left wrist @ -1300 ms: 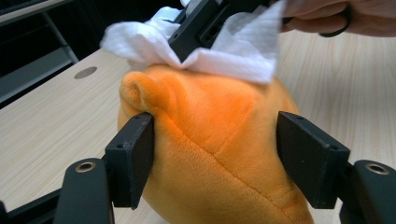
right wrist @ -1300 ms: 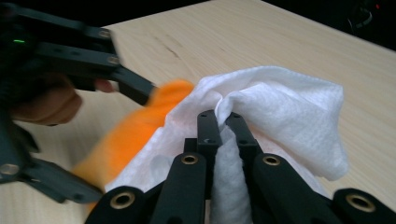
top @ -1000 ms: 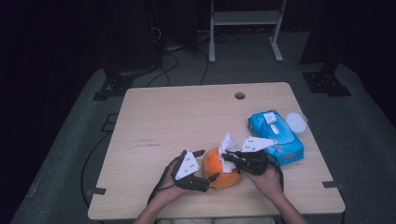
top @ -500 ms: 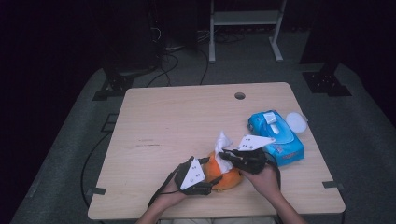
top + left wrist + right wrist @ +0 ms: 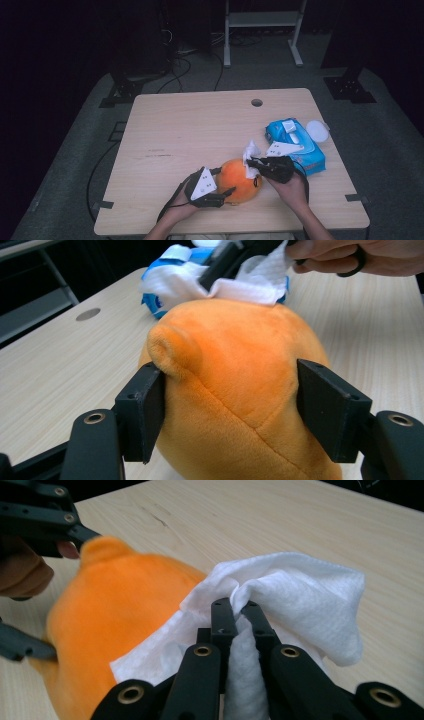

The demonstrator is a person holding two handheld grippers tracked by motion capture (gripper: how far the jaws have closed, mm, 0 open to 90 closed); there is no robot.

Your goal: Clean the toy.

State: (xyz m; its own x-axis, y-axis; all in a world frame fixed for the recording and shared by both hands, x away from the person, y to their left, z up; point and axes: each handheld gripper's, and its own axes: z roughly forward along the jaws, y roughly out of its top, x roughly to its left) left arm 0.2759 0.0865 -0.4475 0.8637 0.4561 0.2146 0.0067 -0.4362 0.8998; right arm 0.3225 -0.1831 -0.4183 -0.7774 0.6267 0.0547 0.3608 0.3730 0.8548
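wipe meets plush toy

high view: the round orange plush toy (image 5: 239,181) lies near the table's (image 5: 200,125) front edge, between the left gripper (image 5: 216,192) and right gripper (image 5: 254,164).

left gripper view: its jaws have just been closing and now clamp the toy's sides.

right gripper view: jaws pinch a crumpled white wet wipe (image 5: 300,595), resting on the toy's top, directly ahead.

So the left hand-held gripper (image 5: 220,192) slid in from the toy's left edge and its jaws closed in on the orange plush toy (image 5: 240,180), which now sits squeezed between both pads low in the frame. The right hand-held gripper (image 5: 252,164) nudged the white wipe (image 5: 250,152) a touch lower onto the plush's upper right.
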